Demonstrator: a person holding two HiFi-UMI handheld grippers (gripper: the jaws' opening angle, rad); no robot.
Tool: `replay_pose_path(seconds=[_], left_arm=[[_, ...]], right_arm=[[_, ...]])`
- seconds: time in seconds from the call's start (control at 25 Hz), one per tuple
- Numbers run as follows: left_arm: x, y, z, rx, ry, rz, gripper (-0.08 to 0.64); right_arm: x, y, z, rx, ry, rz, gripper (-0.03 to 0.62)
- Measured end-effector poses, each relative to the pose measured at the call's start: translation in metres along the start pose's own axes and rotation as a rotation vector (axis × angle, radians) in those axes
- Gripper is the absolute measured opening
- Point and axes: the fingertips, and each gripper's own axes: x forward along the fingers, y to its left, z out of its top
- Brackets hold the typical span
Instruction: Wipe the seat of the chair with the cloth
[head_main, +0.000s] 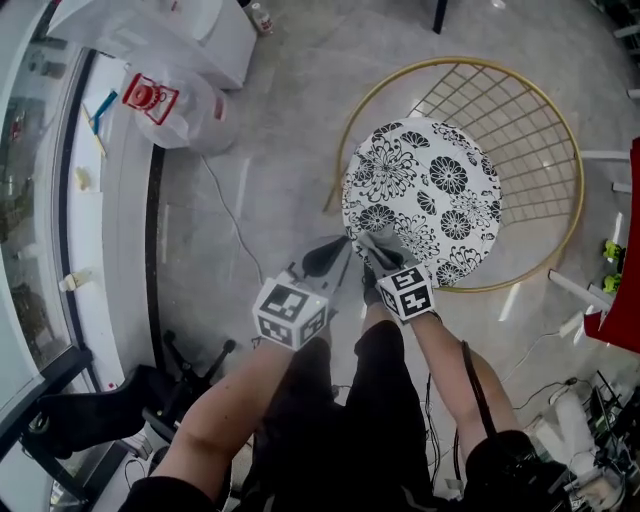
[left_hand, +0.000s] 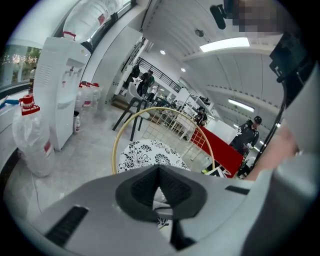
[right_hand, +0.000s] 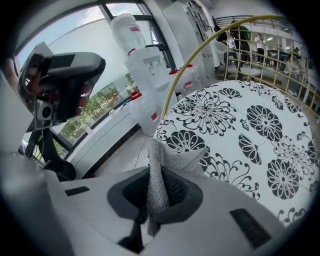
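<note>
The right hand-held gripper (right_hand: 156, 196) is clamping its jaws shut on a grey cloth (right_hand: 160, 162). The cloth is rising between the pads and folding forward, with its free end resting on the near edge of the chair seat (right_hand: 250, 125). The left hand-held gripper (left_hand: 160, 172) is holding its jaws together at the tips, with nothing between them. It is hovering just beside the right one, off the rim of the seat and over the floor (head_main: 270, 150).

The seat is round, white with black flower print, and is sitting inside a gold hoop with a wire-grid back (head_main: 520, 120).

Well apart from the chair, a white water dispenser (left_hand: 57, 85) is standing by the window wall and is carrying an inverted bottle (right_hand: 125, 25) on top. A clear jug with a red cap (left_hand: 31, 132) is standing on the floor just beside the dispenser. I cannot tell what either vessel is holding.
</note>
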Motion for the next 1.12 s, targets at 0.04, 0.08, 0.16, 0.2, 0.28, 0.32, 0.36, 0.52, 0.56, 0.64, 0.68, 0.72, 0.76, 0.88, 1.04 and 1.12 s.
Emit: replay_pose_path(seconds=[0.04, 0.08, 0.16, 0.2, 0.28, 0.32, 0.36, 0.52, 0.56, 0.64, 0.68, 0.72, 0.76, 0.88, 1.04, 1.12], left_arm=[[-0.001, 0.0, 0.0, 0.006, 0.004, -0.002, 0.005], [-0.002, -0.001, 0.001, 0.012, 0.008, -0.004, 0.006], [-0.004, -0.002, 0.003, 0.025, 0.014, -0.01, 0.005], [-0.004, -0.003, 0.005, 0.032, 0.018, -0.014, 0.005], [-0.005, -0.006, 0.008, 0.048, 0.027, -0.023, 0.006], [-0.005, -0.007, 0.011, 0.056, 0.031, -0.027, 0.005], [-0.004, -0.009, 0.013, 0.065, 0.034, -0.031, 0.005], [0.002, -0.023, 0.025, 0.095, 0.038, -0.057, 0.005], [0.004, -0.029, 0.027, 0.102, 0.039, -0.065, 0.006], [0.01, -0.04, 0.031, 0.12, 0.045, -0.085, 0.005], [0.013, -0.046, 0.033, 0.129, 0.049, -0.096, 0.005], [0.017, -0.052, 0.035, 0.138, 0.053, -0.105, 0.006], [0.02, -0.058, 0.036, 0.146, 0.057, -0.113, 0.005], [0.029, -0.075, 0.039, 0.159, 0.064, -0.135, 0.005], [0.046, -0.095, 0.038, 0.16, 0.082, -0.159, 0.005], [0.056, -0.102, 0.041, 0.168, 0.085, -0.168, 0.005]], right_arm=[[0.0, 0.006, -0.001, -0.003, 0.002, 0.01, 0.029], [0.0, 0.011, -0.001, -0.004, 0.002, 0.017, 0.029], [-0.003, 0.018, -0.001, 0.006, -0.007, 0.021, 0.029], [-0.005, 0.02, 0.001, 0.019, -0.017, 0.019, 0.029], [-0.014, 0.02, 0.008, 0.053, -0.054, 0.015, 0.029], [-0.02, 0.018, 0.014, 0.07, -0.079, 0.012, 0.029], [-0.026, 0.015, 0.02, 0.088, -0.106, 0.006, 0.029], [-0.061, -0.01, 0.041, 0.138, -0.203, -0.041, 0.029], [-0.071, -0.018, 0.045, 0.145, -0.222, -0.055, 0.029], [-0.09, -0.036, 0.05, 0.16, -0.259, -0.09, 0.029], [-0.1, -0.046, 0.052, 0.165, -0.276, -0.113, 0.029], [-0.109, -0.056, 0.053, 0.169, -0.292, -0.138, 0.029], [-0.118, -0.067, 0.053, 0.174, -0.305, -0.164, 0.029], [-0.146, -0.104, 0.051, 0.207, -0.339, -0.248, 0.029], [-0.18, -0.155, 0.051, 0.23, -0.363, -0.34, 0.029], [-0.192, -0.176, 0.055, 0.22, -0.37, -0.372, 0.029]])
